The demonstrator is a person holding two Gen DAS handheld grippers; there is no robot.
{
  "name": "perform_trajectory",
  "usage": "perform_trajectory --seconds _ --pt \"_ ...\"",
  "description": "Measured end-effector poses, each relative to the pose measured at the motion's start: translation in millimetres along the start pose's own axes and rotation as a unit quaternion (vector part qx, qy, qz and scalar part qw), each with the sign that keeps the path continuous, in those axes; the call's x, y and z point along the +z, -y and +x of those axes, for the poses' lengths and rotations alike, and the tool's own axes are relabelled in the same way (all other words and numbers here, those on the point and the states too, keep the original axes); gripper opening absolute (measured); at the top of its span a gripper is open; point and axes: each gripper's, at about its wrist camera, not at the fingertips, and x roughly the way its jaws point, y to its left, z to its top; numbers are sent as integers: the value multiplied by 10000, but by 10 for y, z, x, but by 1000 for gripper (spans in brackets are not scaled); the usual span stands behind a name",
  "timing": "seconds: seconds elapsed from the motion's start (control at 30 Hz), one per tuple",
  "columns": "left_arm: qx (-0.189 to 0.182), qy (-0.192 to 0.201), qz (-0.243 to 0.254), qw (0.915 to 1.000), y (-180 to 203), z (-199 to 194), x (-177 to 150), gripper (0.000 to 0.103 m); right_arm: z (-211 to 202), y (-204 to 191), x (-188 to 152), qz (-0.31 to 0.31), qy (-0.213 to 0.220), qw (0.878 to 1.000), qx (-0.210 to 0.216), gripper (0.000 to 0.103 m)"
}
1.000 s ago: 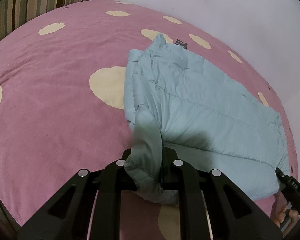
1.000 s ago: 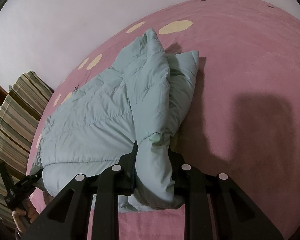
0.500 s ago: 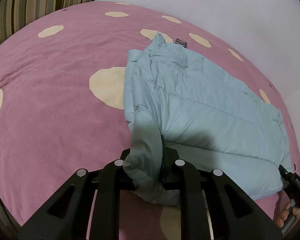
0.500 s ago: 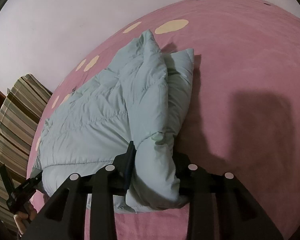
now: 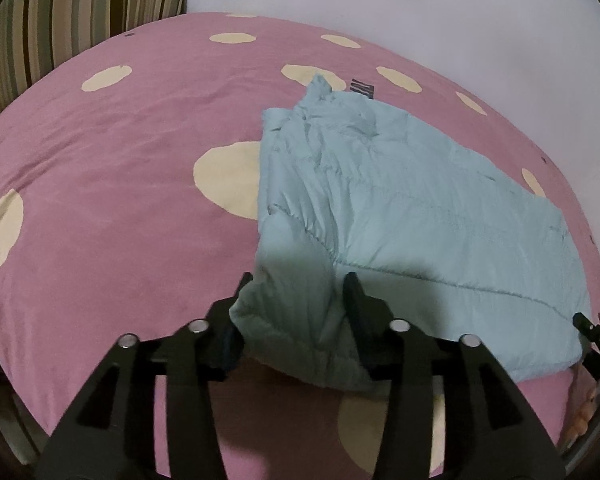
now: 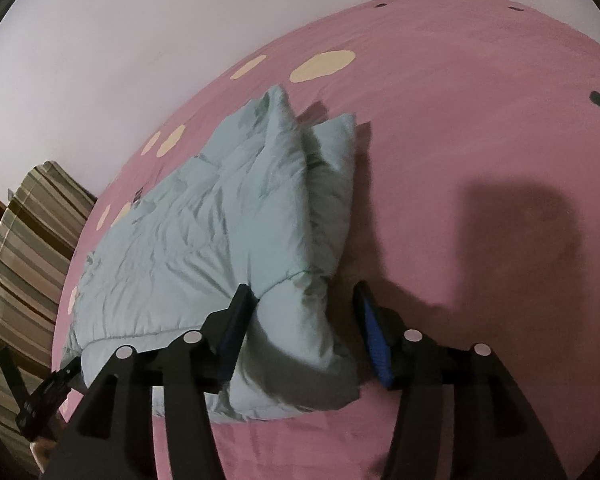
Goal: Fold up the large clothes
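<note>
A pale blue-green puffer jacket [image 5: 412,216] lies folded on a pink bedspread with cream dots [image 5: 112,184]. My left gripper [image 5: 298,294] is open, its jaws spread on either side of the jacket's near left corner, which rests between them. In the right wrist view the jacket [image 6: 204,248] lies left of centre. My right gripper [image 6: 302,300] is open too, its jaws wide apart around the jacket's near right corner, which sags between them onto the bedspread [image 6: 480,160].
A striped pillow [image 5: 72,12] sits at the bed's far left corner and shows in the right wrist view [image 6: 24,240]. A white wall [image 5: 420,8] runs behind the bed. Each gripper appears at the edge of the other's view.
Both grippers have opened and let go of the jacket's corners, which they held shut one second ago. The jacket has settled flat on the bed.
</note>
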Motion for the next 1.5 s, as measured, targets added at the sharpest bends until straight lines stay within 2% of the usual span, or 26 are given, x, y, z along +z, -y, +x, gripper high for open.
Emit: perform_trajectory --seconds 0.23,0.43,0.5,0.57,0.63,0.83,0.97,1.07,1.23,1.37,1.5 --pt "-27 22 66 10000 -91 -136 3 57 -238 68 80 68 223 9991 -347 54" --pt "-185 227 -79 9995 -243 -371 122 64 -438 -188 164 -269 567 9953 -742 53" --pt "-221 306 -111 9992 -269 -406 210 68 -440 -370 188 -490 616 9943 -719 47" --pt "-250 362 -75 9990 -261 -405 326 68 -379 -587 202 -738 491 9945 -561 38" --pt "-299 369 33 9989 -212 -353 422 72 -277 -862 178 -993 326 9940 -324 36" --pt "-360 32 230 9991 -62 -34 696 72 119 -1710 17 -1775 -60 9840 130 36" --pt "-277 -83 429 9987 12 130 802 72 383 -2021 -51 -1942 -195 9807 116 36" --pt "-263 -223 475 9983 22 253 851 72 568 -2139 -135 -2117 -286 9769 -104 36" --pt "-178 -487 669 9964 60 482 885 73 882 -2099 -274 -2244 -532 9720 -457 36" --pt "-132 -669 725 9950 50 630 899 74 956 -2143 -304 -2349 -554 9687 -582 36" --pt "-307 -907 623 9935 11 768 921 75 960 -2121 -301 -2356 -559 9686 -566 36"
